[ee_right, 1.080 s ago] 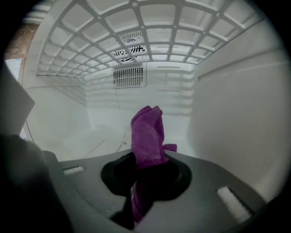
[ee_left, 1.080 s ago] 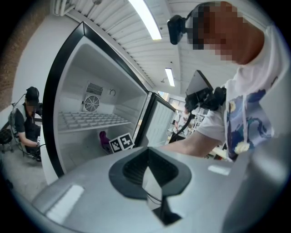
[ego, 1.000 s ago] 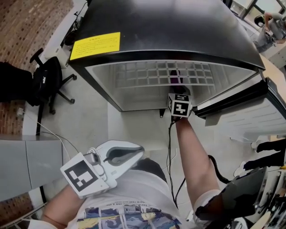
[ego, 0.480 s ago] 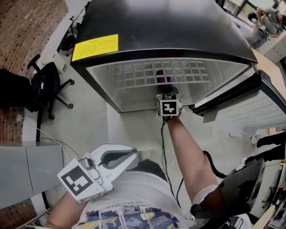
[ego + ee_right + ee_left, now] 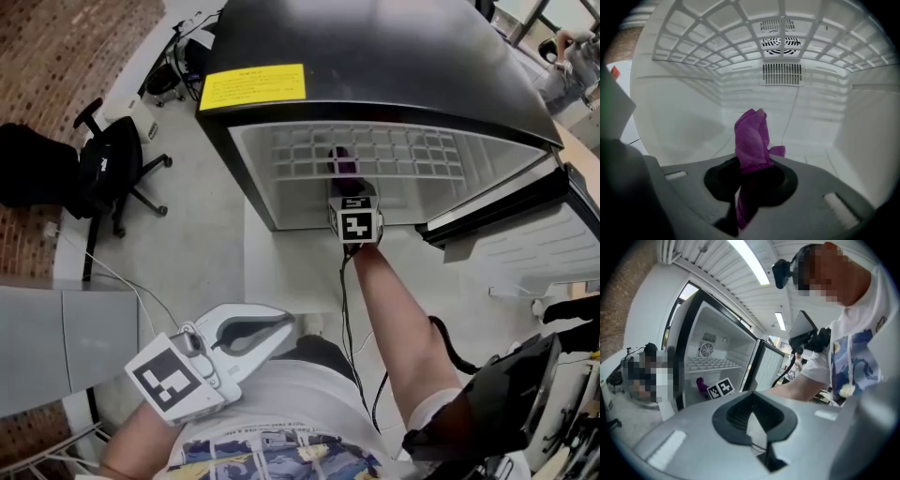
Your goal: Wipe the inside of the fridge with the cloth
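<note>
Starting nearest the person: the left tongs are held close against the body, low and to the left, well apart from the fridge. Its own view shows the jaws brought together with nothing between them. Judgement: this tool is parked out of the way, since wiping needs only one arm.

Further out, the right forearm stretches forward to the fridge opening. The right tongs sit at the front edge of the cabinet, jaws clamped on the purple cloth. The cloth is pinched at its lower part, and a bunched fold stands up beyond the jaw tips. Judgement: gripping it low leaves a free pad of fabric ahead of the tool to meet the liner.

The cloth is inside the compartment beneath the white grid shelf, roughly central between the left and right walls. It is not seen pressing on any surface; contact with the fridge's bottom panel cannot be confirmed.

At the far end, the back wall carries a slotted vent with a round fan grille above it. The door stands swung open to the right, giving clear access.

Judgement: wiping is at an early stage, with the walls and far panel all within reach of a forward push.
</note>
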